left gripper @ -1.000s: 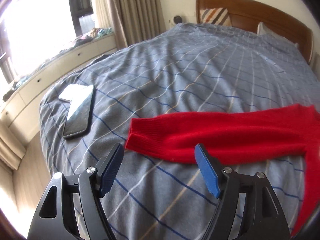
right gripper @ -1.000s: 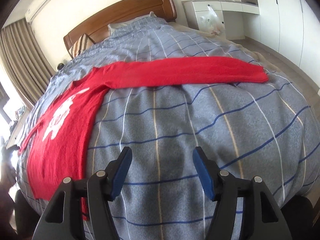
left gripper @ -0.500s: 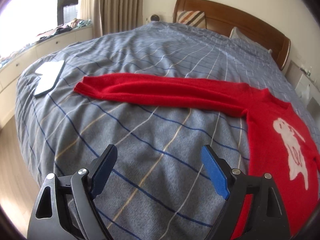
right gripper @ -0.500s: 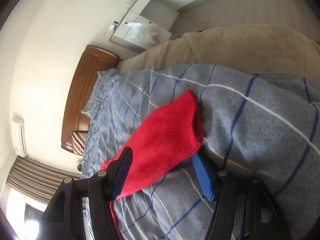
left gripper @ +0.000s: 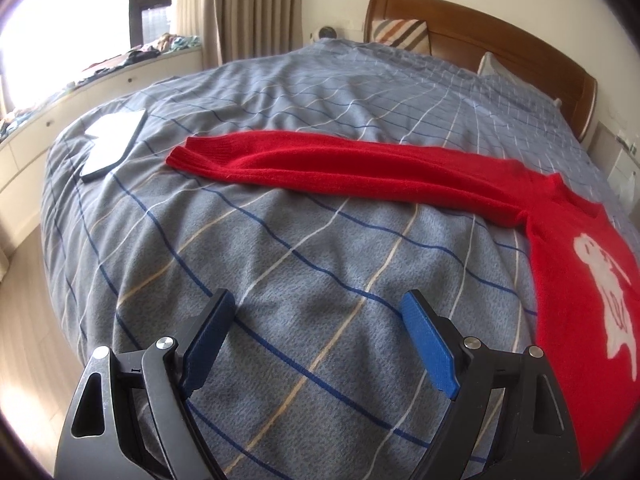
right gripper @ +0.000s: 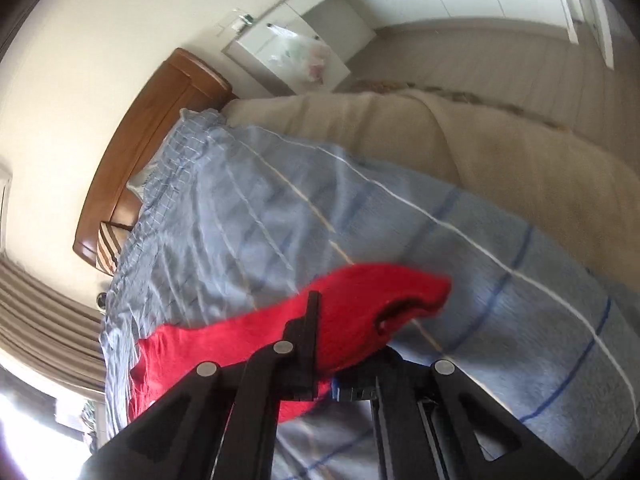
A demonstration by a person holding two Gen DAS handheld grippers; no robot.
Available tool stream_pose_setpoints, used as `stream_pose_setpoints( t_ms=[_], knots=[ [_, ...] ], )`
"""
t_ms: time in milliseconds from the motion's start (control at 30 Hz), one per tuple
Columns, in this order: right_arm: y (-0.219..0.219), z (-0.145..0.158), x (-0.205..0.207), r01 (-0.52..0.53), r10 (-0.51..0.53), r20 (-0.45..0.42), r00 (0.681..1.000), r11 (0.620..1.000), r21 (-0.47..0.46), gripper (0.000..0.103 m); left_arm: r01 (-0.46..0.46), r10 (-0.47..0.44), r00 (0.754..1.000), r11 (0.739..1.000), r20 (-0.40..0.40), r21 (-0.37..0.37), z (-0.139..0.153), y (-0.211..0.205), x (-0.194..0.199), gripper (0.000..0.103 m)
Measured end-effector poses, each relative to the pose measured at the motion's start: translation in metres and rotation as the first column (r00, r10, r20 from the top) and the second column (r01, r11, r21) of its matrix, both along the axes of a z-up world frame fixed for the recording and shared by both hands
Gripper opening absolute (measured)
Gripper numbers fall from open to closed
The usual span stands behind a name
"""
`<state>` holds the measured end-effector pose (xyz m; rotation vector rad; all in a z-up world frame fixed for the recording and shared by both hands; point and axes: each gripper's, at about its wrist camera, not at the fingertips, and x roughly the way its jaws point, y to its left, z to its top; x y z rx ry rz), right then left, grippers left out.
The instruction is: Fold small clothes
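Red sweater (left gripper: 400, 176) lies flat on the bed (left gripper: 280, 264), body at 3 o'clock in the left wrist view with its white animal motif (left gripper: 604, 292) up. One sleeve (left gripper: 320, 168) stretches out long toward 10 o'clock, its ribbed cuff (left gripper: 188, 156) at the far end, so the long axis runs across the blanket from right to left.

Right tool (right gripper: 344, 344) has its jaws pressed together on the other sleeve's cuff (right gripper: 384, 296), pinching the red knit; the cuff opening gapes just beside the grip at 2 o'clock, and the fabric looks lifted a little off the blanket, though blur makes that hard to confirm. Left tool (left gripper: 316, 340) is spread wide, holding nothing, hovering over bare checked blanket at 6 o'clock, well apart from the sleeve.

Around it: a phone (left gripper: 114, 146) with a white item partly beneath it lies near the bed's edge at 10 o'clock, just beyond the cuff. Wooden headboard (left gripper: 480, 20) and striped pillow (left gripper: 400, 32) sit at 1 o'clock, curtains (left gripper: 248, 4) at 12.
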<state>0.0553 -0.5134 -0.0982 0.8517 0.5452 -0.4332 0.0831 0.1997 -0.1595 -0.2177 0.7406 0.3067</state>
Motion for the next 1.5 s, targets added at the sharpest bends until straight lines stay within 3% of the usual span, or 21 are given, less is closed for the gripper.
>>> stream_pose_setpoints(
  t_ms=[133,200,300,433,567,600,633,700,800,867,933,967,1100,1167,1267,1300,1367,1500],
  knots=[
    [0.076,0.087,0.063,-0.187,0.207,0.075,0.976,0.959,-0.213,0.003,0.008,-0.008,1.000,1.000,0.010,-0.013,0.001,0.002,0.002,0.087],
    [0.130,0.118,0.101,-0.314,0.351,0.085,0.932,0.904,-0.290,0.003,0.010,-0.010,1.000,1.000,0.010,-0.024,0.001,0.004,0.003,0.087],
    [0.215,0.133,0.148,-0.490,0.542,0.059,0.839,0.797,-0.351,0.003,0.012,-0.012,1.000,0.999,0.008,-0.033,0.001,0.006,0.004,0.087],
    [0.316,0.107,0.198,-0.655,0.692,-0.057,0.719,0.648,-0.389,0.003,0.019,-0.018,1.000,1.000,0.009,-0.025,0.000,0.004,0.006,0.087],
    [0.385,0.048,0.228,-0.748,0.746,-0.169,0.644,0.566,-0.348,0.006,0.027,-0.027,1.000,0.999,0.006,-0.023,-0.002,0.003,0.008,0.087],
    [0.399,0.030,0.233,-0.772,0.758,-0.200,0.621,0.547,-0.323,0.016,0.027,-0.027,1.000,0.999,0.005,-0.026,-0.002,0.003,0.009,0.088],
    [0.406,0.013,0.234,-0.798,0.775,-0.218,0.594,0.531,-0.285,0.038,0.027,-0.027,1.000,0.999,0.005,-0.032,-0.002,0.004,0.010,0.089],
    [0.420,-0.020,0.234,-0.843,0.825,-0.181,0.536,0.510,-0.169,0.063,0.027,-0.026,1.000,0.999,0.005,-0.043,-0.002,0.005,0.010,0.090],
    [0.433,-0.050,0.225,-0.893,0.891,-0.080,0.447,0.449,0.017,0.063,0.027,-0.027,1.000,0.998,0.008,-0.055,-0.003,0.007,0.009,0.090],
    [0.430,-0.052,0.213,-0.913,0.914,-0.024,0.406,0.407,0.041,0.063,0.027,-0.027,1.000,0.998,0.006,-0.054,-0.003,0.006,0.009,0.091],
    [0.419,-0.042,0.203,-0.911,0.911,-0.010,0.413,0.412,-0.005,0.063,0.028,-0.028,1.000,0.998,0.005,-0.050,-0.003,0.006,0.010,0.091],
    [0.406,-0.036,0.201,-0.901,0.901,-0.010,0.434,0.433,-0.024,0.063,0.029,-0.029,1.000,0.998,0.004,-0.049,-0.003,0.005,0.010,0.092],
    [0.327,-0.033,0.202,-0.800,0.799,-0.028,0.600,0.600,-0.004,0.064,0.029,-0.029,1.000,0.999,0.003,-0.046,-0.003,0.004,0.011,0.093],
    [0.285,-0.043,0.199,-0.731,0.725,-0.114,0.679,0.682,-0.017,0.064,0.030,-0.030,1.000,0.999,0.001,-0.041,-0.004,0.003,0.011,0.094],
    [0.227,-0.055,0.185,-0.633,0.601,-0.249,0.760,0.771,-0.072,0.058,0.030,-0.031,1.000,0.999,-0.005,-0.031,-0.005,0.000,0.012,0.094],
    [0.213,-0.053,0.176,-0.611,0.576,-0.251,0.778,0.787,-0.088,0.053,0.030,-0.031,1.000,0.999,-0.006,-0.028,-0.005,0.000,0.011,0.094],
    [0.197,-0.047,0.161,-0.584,0.549,-0.241,0.800,0.805,-0.106,0.055,0.030,-0.030,1.000,0.999,-0.007,-0.023,-0.006,-0.001,0.012,0.095],
    [0.196,-0.043,0.153,-0.624,0.587,-0.253,0.769,0.775,-0.098,0.056,0.031,-0.031,0.999,0.999,-0.013,-0.008,-0.007,-0.004,0.013,0.095]
  ],
)
